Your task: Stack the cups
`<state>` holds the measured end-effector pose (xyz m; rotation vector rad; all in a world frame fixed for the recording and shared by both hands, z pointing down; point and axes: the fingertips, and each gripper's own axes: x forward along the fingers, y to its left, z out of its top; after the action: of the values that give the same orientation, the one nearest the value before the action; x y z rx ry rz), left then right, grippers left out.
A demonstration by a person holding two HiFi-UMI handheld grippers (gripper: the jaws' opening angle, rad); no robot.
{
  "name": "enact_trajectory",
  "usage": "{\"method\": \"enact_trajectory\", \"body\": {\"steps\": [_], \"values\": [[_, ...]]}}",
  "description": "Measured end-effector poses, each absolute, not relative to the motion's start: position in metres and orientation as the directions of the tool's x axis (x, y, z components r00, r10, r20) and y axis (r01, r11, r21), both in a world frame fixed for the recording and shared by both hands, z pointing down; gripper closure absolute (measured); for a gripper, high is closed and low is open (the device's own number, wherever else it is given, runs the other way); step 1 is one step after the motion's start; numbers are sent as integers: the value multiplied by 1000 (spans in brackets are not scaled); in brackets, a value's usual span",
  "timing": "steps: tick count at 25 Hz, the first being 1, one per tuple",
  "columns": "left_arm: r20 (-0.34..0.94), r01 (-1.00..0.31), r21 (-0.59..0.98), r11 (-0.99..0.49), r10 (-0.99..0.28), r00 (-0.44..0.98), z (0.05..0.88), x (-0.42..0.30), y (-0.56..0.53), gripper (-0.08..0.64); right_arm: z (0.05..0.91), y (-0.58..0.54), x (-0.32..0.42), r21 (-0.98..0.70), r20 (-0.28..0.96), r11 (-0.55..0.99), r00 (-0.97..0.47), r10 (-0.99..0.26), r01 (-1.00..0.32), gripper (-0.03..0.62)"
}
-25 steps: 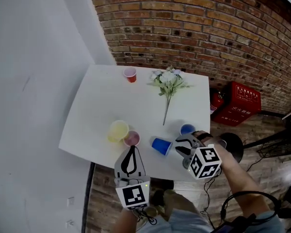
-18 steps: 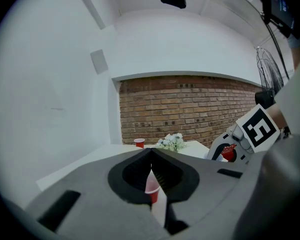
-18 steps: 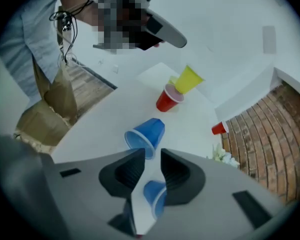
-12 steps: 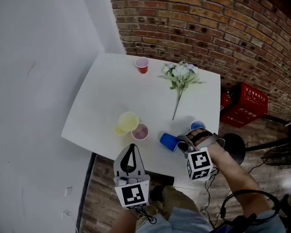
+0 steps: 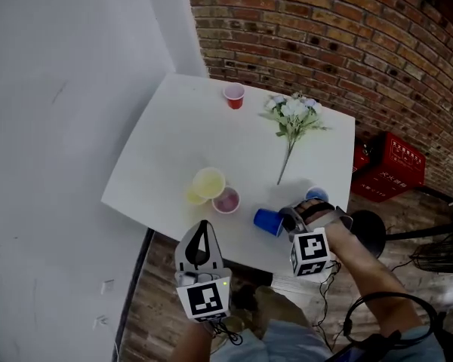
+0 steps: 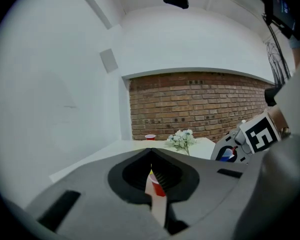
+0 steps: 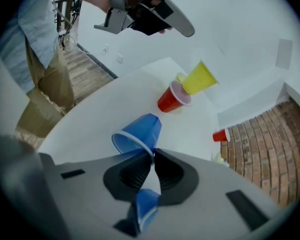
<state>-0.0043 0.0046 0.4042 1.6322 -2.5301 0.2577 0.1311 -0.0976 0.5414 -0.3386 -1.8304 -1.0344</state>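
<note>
Blue cup [image 5: 269, 222] lies on its side at the near edge of the table [image 5: 166, 149], mouth toward the right gripper [image 5: 291, 222]. Right gripper view shows the jaws, just closing, now narrow and pinching the cup's rim at their tips. Only the head view shows a second blue cup [image 5: 315, 194] just beyond that hand. Left gripper [image 5: 203, 236], jaws together and empty, hovers at the near edge, left of the blue cup.
</note>
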Motion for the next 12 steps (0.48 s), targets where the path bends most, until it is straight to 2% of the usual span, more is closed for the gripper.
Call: {"method": "enact_trajectory", "body": {"steps": [6,12], "values": [[178,-900,-102,424,-882,-436,391,-10,8,551,519,-85,124,302,902,759,-431,-31,577,563],[144,-909,-86,409,-897,-417,373,-25,18,551,507,-85,110,-11,932,941,-336,132,339,563]]}}
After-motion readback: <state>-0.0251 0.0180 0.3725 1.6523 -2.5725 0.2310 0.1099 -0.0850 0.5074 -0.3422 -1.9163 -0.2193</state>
